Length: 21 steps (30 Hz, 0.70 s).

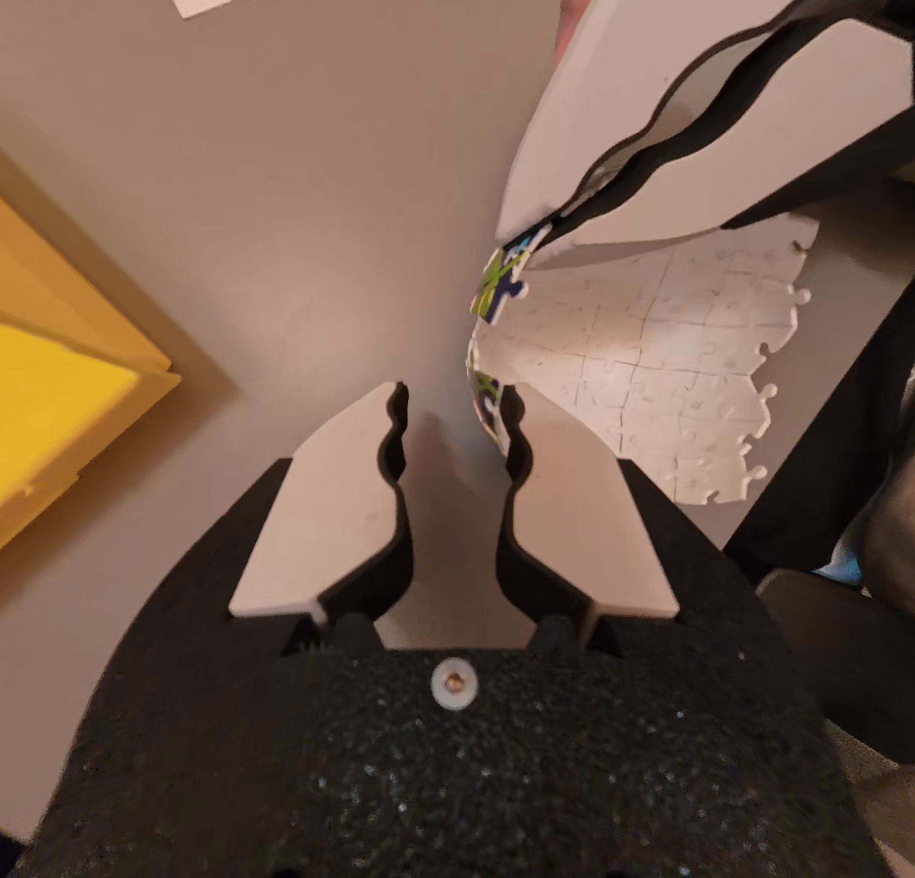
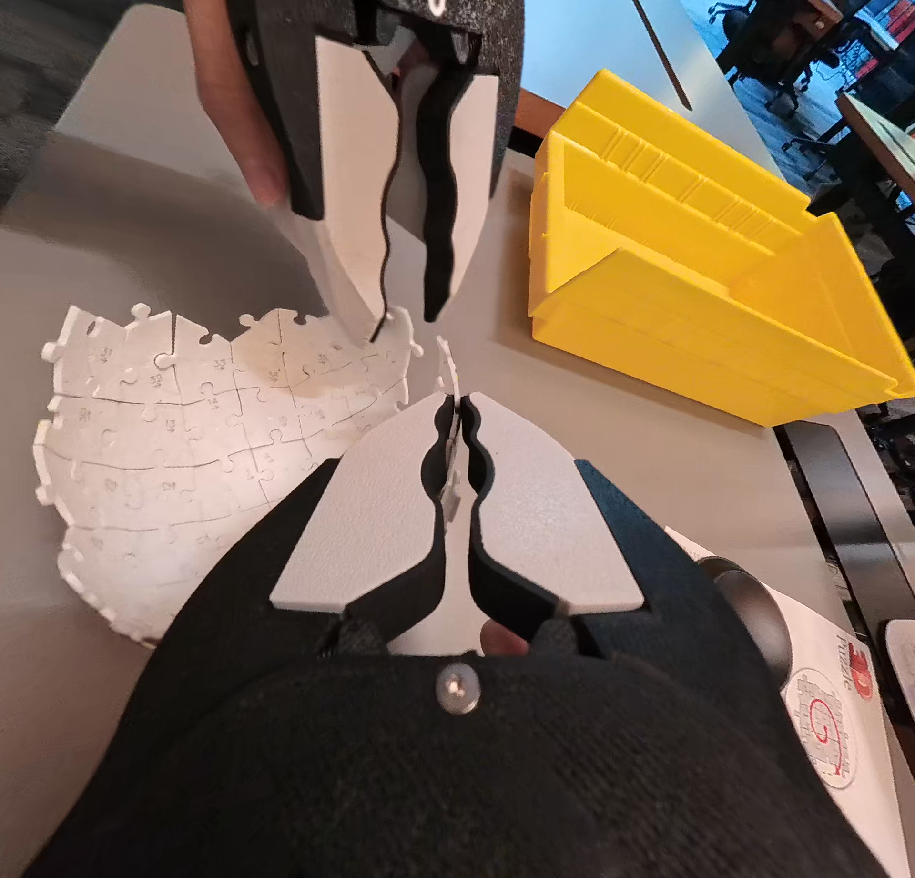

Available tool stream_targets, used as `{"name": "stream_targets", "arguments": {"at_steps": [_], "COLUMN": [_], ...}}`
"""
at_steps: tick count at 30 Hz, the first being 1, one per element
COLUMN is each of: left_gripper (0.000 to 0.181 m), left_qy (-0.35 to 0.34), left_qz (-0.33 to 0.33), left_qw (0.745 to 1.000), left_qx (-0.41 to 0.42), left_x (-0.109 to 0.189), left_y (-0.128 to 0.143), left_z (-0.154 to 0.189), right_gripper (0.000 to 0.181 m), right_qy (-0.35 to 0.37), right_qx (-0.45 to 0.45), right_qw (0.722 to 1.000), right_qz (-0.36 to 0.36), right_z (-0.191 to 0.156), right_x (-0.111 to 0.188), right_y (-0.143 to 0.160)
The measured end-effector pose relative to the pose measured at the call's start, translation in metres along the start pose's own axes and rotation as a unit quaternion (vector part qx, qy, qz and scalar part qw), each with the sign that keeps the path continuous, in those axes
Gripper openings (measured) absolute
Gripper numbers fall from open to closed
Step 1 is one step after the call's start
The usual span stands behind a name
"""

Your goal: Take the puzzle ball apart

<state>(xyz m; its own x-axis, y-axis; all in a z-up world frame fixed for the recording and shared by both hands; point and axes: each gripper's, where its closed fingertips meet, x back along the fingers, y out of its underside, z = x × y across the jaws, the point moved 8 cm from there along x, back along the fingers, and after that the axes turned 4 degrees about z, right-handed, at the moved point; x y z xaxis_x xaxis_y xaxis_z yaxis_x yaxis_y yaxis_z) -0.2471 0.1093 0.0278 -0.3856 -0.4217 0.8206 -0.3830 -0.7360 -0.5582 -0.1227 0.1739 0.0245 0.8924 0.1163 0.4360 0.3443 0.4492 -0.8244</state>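
Tabletop (image 2: 643, 483): puzzle ball shell (image 2: 163, 438) hollow-side up

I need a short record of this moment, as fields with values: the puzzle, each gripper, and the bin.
puzzle state: partly taken apart; a curved shell of joined pieces lies on the grey table, white inner side up
right gripper: shut on a puzzle piece at the shell's edge
left gripper: open, holds nothing; its tips are beside the shell's rim
yellow bin: on the table, apart from the shell; no pieces visible inside
printed sheet: at the table's edge
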Motion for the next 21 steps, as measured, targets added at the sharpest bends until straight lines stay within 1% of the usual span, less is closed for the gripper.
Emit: {"name": "stream_targets", "arguments": {"at_steps": [1,4,6,8,9,12,15,17,21], "left_gripper": [0.035,0.031,0.026,0.023,0.017,0.014,0.007,0.007,0.014], "left_qy": [-0.004,-0.011,-0.013,-0.010,-0.008,0.001,0.016,0.021,0.027], "left_qz": [-0.013,-0.061,-0.077,-0.078,-0.075,-0.063,-0.039,-0.035,-0.037], "left_qw": [1.000,0.998,0.997,0.997,0.997,0.998,0.998,0.997,0.996], "left_qx": [0.002,0.002,-0.007,-0.013,-0.014,-0.021,-0.055,-0.065,-0.075], "left_x": [0.000,-0.006,-0.013,-0.017,-0.019,-0.021,-0.022,-0.022,-0.024], "left_y": [0.001,0.005,0.005,0.006,0.006,0.008,0.007,0.008,0.010], "left_z": [0.003,0.010,0.014,0.015,0.014,0.011,0.010,0.010,0.008], "right_gripper": [0.003,0.003,0.003,0.003,0.003,0.003,0.003,0.003,0.003], "right_qy": [0.000,-0.020,-0.041,-0.074,-0.094,-0.146,-0.169,-0.177,-0.143], "right_qx": [-0.001,0.001,0.009,0.018,0.020,0.039,0.057,0.067,0.071], "right_qw": [1.000,1.000,0.999,0.997,0.995,0.987,0.984,0.982,0.987], "right_qz": [-0.002,0.012,0.020,0.026,0.032,0.045,0.025,0.019,0.027], "right_z": [0.000,0.000,0.002,0.005,0.005,0.009,0.013,0.013,0.016], "right_x": [0.000,-0.001,-0.001,-0.001,-0.001,0.000,-0.005,-0.008,-0.011], "right_y": [0.000,-0.003,-0.006,-0.008,-0.008,-0.010,-0.008,-0.006,-0.003]}}
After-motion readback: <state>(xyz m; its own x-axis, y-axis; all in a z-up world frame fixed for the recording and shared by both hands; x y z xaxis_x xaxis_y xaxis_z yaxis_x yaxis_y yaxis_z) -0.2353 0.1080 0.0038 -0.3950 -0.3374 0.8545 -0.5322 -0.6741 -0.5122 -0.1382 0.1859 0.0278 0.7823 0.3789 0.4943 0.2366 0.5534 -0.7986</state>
